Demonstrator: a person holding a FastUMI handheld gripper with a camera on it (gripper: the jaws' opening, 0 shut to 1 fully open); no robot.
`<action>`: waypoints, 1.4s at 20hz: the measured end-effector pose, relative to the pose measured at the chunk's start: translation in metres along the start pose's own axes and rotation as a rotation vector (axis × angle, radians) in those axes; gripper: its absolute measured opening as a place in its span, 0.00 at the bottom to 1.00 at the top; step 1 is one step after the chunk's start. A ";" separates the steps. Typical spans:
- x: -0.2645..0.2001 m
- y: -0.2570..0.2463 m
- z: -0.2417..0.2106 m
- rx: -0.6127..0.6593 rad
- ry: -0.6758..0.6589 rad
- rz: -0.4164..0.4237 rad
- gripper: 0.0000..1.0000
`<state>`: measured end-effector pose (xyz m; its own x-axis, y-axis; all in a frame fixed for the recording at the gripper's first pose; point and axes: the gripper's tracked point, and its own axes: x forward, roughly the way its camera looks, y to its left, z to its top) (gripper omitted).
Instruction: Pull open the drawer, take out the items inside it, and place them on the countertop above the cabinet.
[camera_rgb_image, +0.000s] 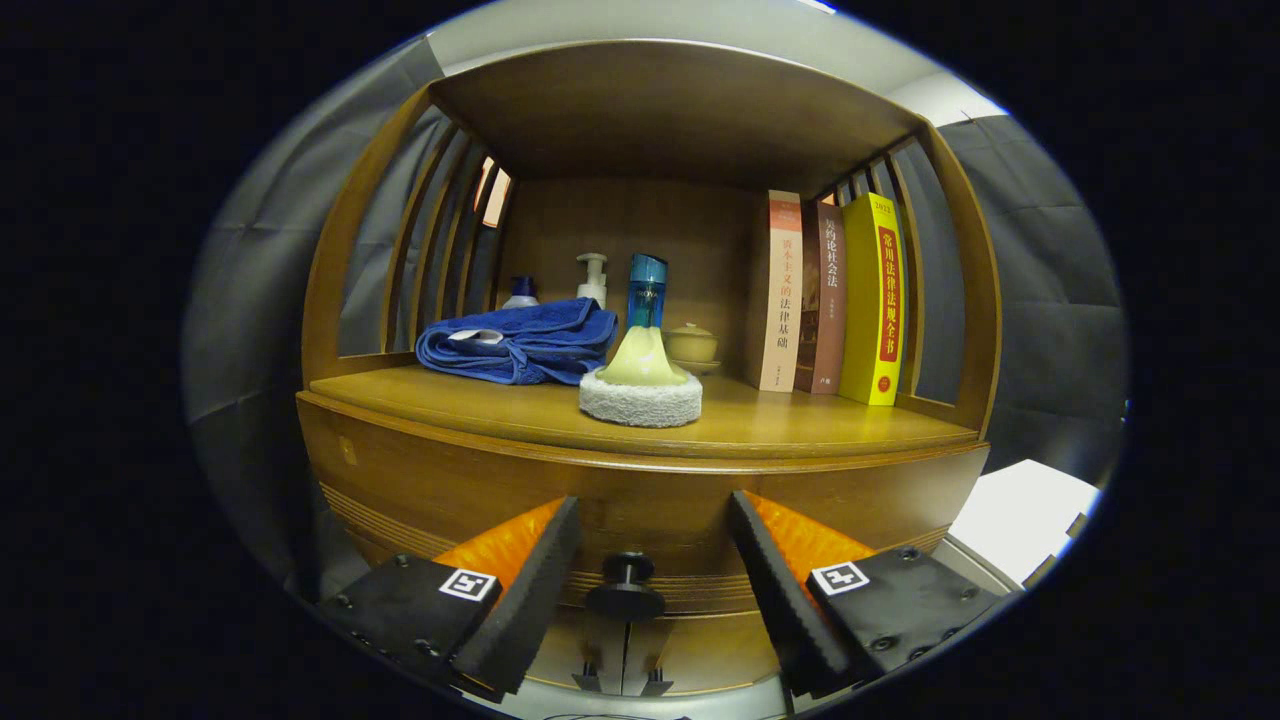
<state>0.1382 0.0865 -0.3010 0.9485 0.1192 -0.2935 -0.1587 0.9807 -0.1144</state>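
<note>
We found the hand-held gripper (650, 560) with fingers apart, clamped on nothing; the small dark round drawer knob (625, 592) lay between them, just ahead. The wooden drawer front (640, 500) appeared shut below the countertop (520, 400); its contents were hidden.

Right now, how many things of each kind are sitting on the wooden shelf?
Upright books: 3 (cream book, brown book, yellow book)
Bottles: 3 (white pump bottle, blue-capped bottle, tall blue bottle)
Folded blue towel: 1
Round white scrubbing pad: 1
Small lidded pot: 1
Total: 9
The open gripper flanks the black drawer knob.
</note>
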 end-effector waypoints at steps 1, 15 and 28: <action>0.000 -0.001 -0.001 -0.009 0.003 0.001 0.99; -0.066 0.018 0.060 0.012 -0.067 0.051 0.98; -0.199 -0.008 0.121 0.042 -0.136 0.037 0.98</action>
<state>-0.0163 0.0735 -0.1264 0.9711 0.1724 -0.1650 -0.1851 0.9806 -0.0652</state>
